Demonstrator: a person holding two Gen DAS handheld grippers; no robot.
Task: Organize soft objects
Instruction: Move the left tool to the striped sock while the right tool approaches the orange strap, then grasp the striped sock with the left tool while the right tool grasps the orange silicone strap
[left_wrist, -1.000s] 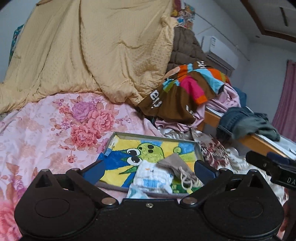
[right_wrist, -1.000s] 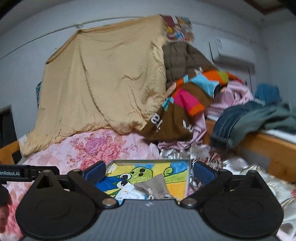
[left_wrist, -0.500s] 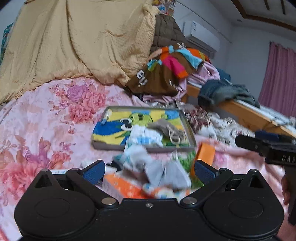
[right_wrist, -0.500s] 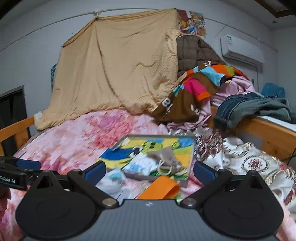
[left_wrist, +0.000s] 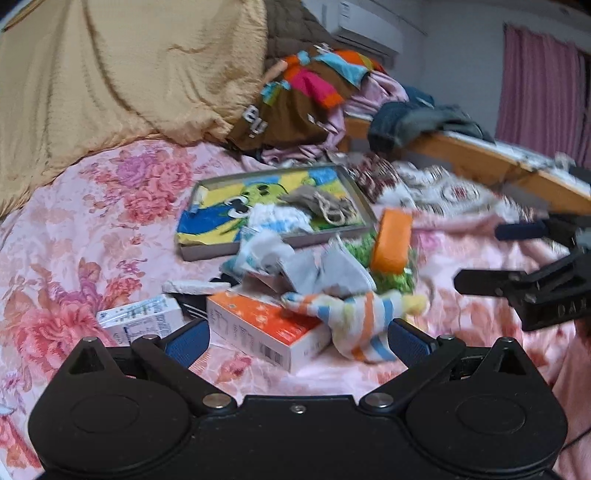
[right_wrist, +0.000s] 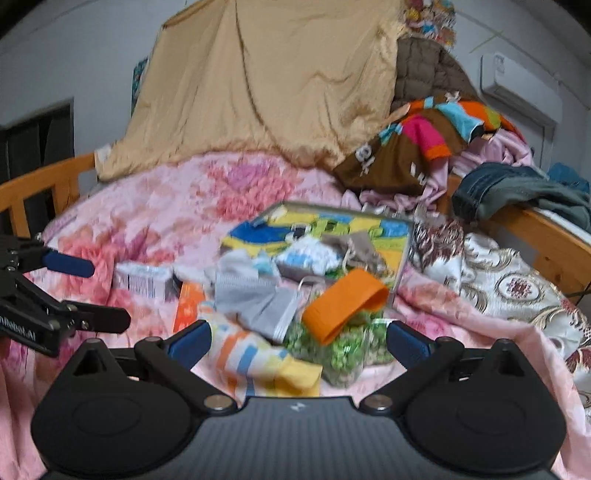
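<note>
Both grippers hover over the floral bedspread (left_wrist: 92, 229), jaws spread wide, nothing held: left gripper (left_wrist: 298, 338), right gripper (right_wrist: 299, 338). Striped sock (left_wrist: 364, 321) lies at 12 o'clock just ahead, draped on the orange box (left_wrist: 266, 328). Cartoon tray (left_wrist: 207, 251) sits further out, holding a drawstring pouch (left_wrist: 317, 201).

A home bedroom is suggested, though blurred, by a pink floral bedspread (left_wrist: 110, 221), heaped colourful clothes (right_wrist: 424, 147) and a wooden bed rail (right_wrist: 40, 184).
</note>
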